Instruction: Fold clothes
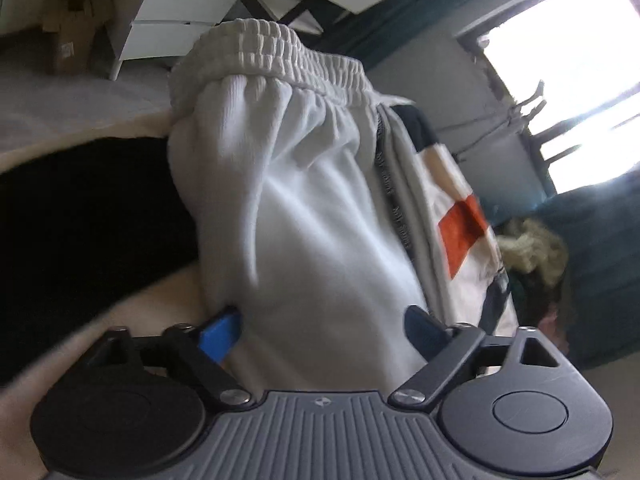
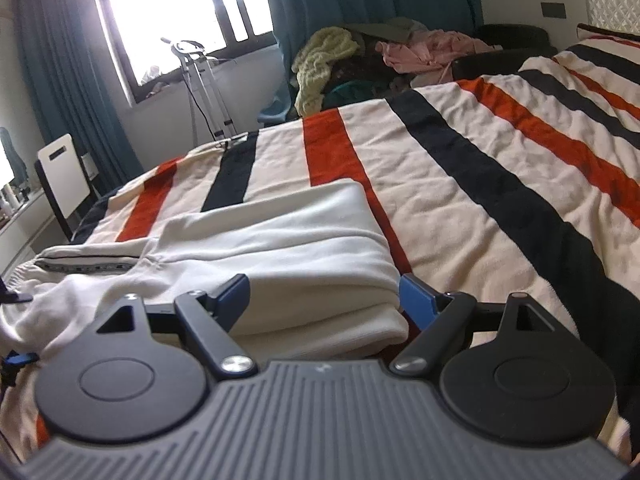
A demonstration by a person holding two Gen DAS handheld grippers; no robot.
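Observation:
White sweatpants (image 1: 312,200) lie on the striped blanket (image 1: 460,236), with the ribbed elastic waistband (image 1: 272,52) at the far end and a grey printed side band beside it. My left gripper (image 1: 320,320) is open, and the cloth runs between its blue pads (image 1: 220,332); the view is blurred and strongly rolled. In the right wrist view the same pants (image 2: 280,240) are a folded stack on the bed (image 2: 500,168). My right gripper (image 2: 324,292) is open and straddles the stack's near end. The stack's right edge sits against the right pad (image 2: 416,300). A bit of the left gripper shows at the far left.
A heap of clothes (image 2: 360,52) lies beyond the bed's far edge, under the teal curtains. A metal stand (image 2: 200,76) is by the window, and a white chair back (image 2: 64,172) is at the bed's left corner. Cardboard boxes (image 1: 72,32) and white shelves (image 1: 180,8) are behind the waistband.

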